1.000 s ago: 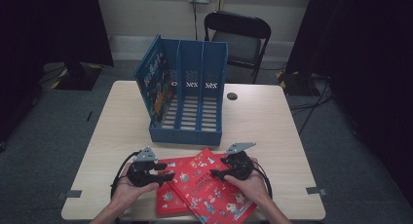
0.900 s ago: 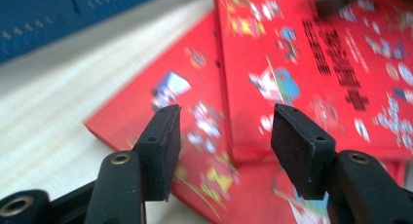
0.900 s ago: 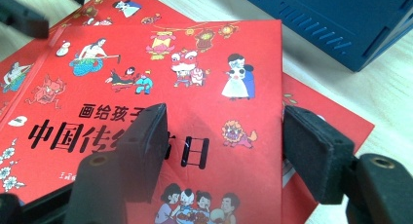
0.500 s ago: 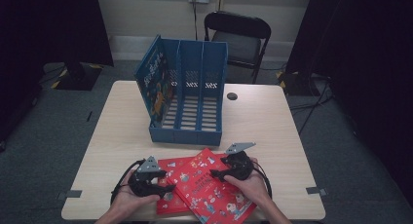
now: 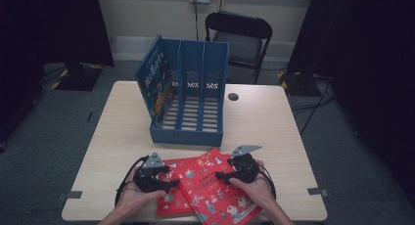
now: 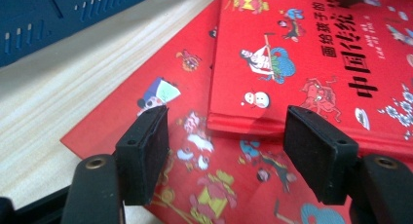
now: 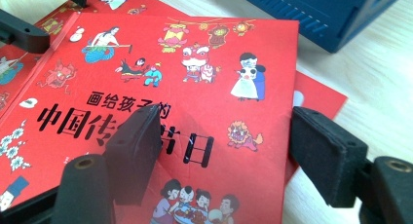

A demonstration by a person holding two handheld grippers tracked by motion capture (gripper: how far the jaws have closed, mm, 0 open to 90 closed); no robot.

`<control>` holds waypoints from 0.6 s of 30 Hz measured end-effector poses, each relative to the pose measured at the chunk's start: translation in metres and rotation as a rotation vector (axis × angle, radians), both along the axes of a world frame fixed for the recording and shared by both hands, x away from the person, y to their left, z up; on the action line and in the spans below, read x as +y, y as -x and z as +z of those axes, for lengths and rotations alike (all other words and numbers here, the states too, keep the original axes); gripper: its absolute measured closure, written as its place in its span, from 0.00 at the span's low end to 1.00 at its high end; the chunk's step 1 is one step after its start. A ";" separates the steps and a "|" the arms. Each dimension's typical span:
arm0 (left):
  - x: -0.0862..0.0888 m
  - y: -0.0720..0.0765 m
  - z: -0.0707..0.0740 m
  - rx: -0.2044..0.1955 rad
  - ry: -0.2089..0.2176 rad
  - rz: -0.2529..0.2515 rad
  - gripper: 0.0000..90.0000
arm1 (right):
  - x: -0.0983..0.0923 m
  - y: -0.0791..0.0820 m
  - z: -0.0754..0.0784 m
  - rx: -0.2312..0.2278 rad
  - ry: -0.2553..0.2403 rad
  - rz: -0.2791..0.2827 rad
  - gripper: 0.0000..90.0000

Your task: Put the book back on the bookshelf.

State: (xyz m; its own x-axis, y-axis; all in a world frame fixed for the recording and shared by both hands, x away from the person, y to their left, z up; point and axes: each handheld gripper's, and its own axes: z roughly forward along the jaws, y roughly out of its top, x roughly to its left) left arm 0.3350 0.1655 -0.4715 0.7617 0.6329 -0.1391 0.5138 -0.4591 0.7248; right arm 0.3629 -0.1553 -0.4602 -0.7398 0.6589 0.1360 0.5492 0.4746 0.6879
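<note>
Left gripper (image 5: 169,185): I see its black, matte pads standing apart over the lower book; the jaws have just been opening, with nothing clamped between them.
Right gripper (image 5: 219,175): jaws apart and just been opening too; they hover over the top book's cover, not pressing on it.
Top book (image 5: 218,189): glossy red hardcover, rectangular, printed with cartoon figures and black characters; it lies flat at 6 o'clock on the table, skewed across the lower book.
Lower book (image 5: 171,201): thin red cover with the same sort of pictures, flat under the top book, sticking out toward 7 o'clock.
Rack (image 5: 191,100): blue slotted plastic with upright dividers, at 12 o'clock from the books; a picture book, I think, leans in its left bay.
Table (image 5: 264,122): pale wood grain, smooth.
</note>
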 end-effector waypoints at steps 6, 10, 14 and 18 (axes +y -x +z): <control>-0.004 -0.008 0.000 0.005 0.008 0.003 0.35 | -0.004 0.004 0.000 -0.004 0.005 -0.030 0.31; -0.007 -0.012 0.001 0.014 -0.003 0.008 0.35 | -0.005 0.005 0.002 -0.001 0.031 -0.028 0.29; -0.010 -0.017 0.001 0.011 -0.006 0.008 0.34 | -0.009 0.007 0.002 -0.002 0.032 -0.031 0.29; -0.015 -0.025 0.000 0.003 -0.001 0.022 0.34 | -0.014 0.010 0.002 -0.017 0.026 -0.055 0.27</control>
